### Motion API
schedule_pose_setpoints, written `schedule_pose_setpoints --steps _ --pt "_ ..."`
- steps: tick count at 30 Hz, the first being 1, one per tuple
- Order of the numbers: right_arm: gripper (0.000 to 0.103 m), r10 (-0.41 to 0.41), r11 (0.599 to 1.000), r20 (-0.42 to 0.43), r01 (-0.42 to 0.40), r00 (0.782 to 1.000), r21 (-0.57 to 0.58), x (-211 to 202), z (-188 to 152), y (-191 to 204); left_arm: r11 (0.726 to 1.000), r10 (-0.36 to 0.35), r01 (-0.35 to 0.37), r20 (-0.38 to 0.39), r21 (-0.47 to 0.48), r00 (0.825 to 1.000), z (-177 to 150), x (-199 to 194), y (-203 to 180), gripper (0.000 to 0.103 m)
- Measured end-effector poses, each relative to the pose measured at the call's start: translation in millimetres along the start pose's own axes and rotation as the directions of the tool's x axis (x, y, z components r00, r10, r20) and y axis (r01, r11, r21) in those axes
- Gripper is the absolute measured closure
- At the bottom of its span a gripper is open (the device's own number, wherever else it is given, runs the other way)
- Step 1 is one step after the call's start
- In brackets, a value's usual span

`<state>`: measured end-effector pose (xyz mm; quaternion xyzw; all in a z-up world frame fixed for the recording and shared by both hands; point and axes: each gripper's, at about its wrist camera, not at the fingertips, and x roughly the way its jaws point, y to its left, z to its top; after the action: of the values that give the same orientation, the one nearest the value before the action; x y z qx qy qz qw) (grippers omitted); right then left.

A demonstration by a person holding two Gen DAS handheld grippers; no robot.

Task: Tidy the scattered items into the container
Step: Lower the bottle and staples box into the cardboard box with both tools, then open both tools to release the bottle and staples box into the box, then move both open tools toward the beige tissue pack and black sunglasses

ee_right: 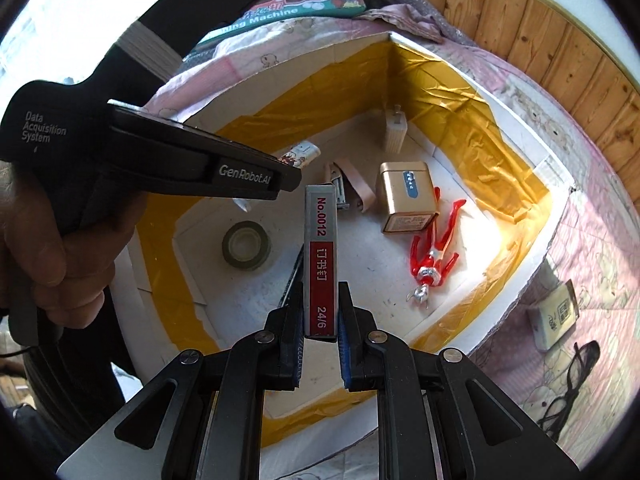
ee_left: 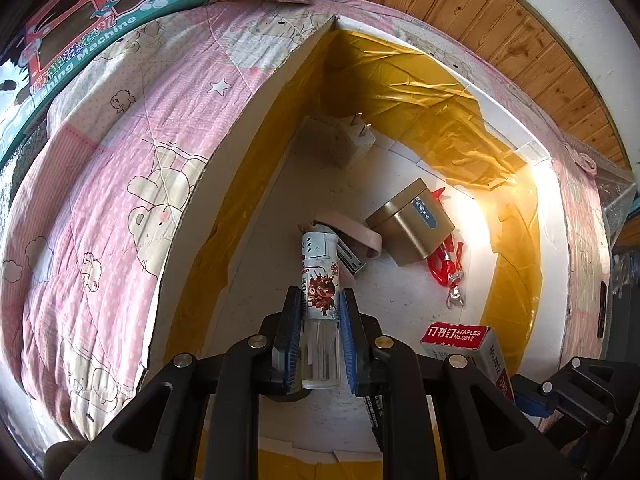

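Left tool (ee_left: 320, 332) pinches lighter (ee_left: 320, 280); lighter's top hides stapler (ee_left: 348, 240).

In the right wrist view the left gripper (ee_right: 280, 178) hides most of the lighter (ee_right: 302, 154), leaving only its end showing. The gold tin (ee_left: 412, 220) covers the red figure's (ee_left: 446, 264) upper body, and the tin's blue label (ee_right: 410, 182) is too small to read. The glasses (ee_right: 568, 388) blur toward the picture's rim.

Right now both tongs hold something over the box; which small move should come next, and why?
Probably open the left tongs: the lighter already hangs above the bare white floor of the box, near the stapler. The right tongs can then drop the staples box.
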<state>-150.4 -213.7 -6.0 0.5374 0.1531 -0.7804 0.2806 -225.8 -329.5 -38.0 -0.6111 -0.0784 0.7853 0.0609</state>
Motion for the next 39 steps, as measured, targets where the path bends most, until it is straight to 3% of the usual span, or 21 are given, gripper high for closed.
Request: schedule_pose_setpoints --steps 6,12,19,25,31,36,39 --pt "0.088 0.006 0.996 -0.054 -0.011 0.999 -0.089 17 10 2 1.0 0.022 -0.022 -0.049 0.005 0.999 6 14 -1 0.084" --pt "0.088 0.075 0.995 -0.104 -0.082 0.992 -0.056 25 21 -12 1.0 0.024 -0.024 -0.09 0.005 0.996 10 15 5 0.083" --pt "0.08 0.061 0.998 -0.088 -0.062 0.994 -0.006 21 19 -18 1.0 0.01 -0.011 -0.119 -0.012 0.993 17 21 8 0.081" --pt "0.078 0.136 0.986 0.058 -0.141 0.989 0.086 -19 -1 -23 1.0 0.01 -0.011 -0.056 -0.009 0.998 9 0 8 0.076" --pt "0.078 0.223 0.955 0.245 -0.261 0.944 0.137 -55 -39 -22 1.0 0.021 -0.021 0.063 0.0 0.998 -3 -48 0 0.072" --pt "0.077 0.23 0.91 0.323 -0.32 0.918 0.264 -63 -81 -43 0.995 0.056 -0.075 0.23 0.073 0.972 -39 -98 -29 0.063" --pt "0.076 0.208 0.872 0.345 -0.334 0.915 0.359 -66 -106 -66 0.991 0.018 -0.053 0.264 0.124 0.964 -62 -111 -57 0.062"
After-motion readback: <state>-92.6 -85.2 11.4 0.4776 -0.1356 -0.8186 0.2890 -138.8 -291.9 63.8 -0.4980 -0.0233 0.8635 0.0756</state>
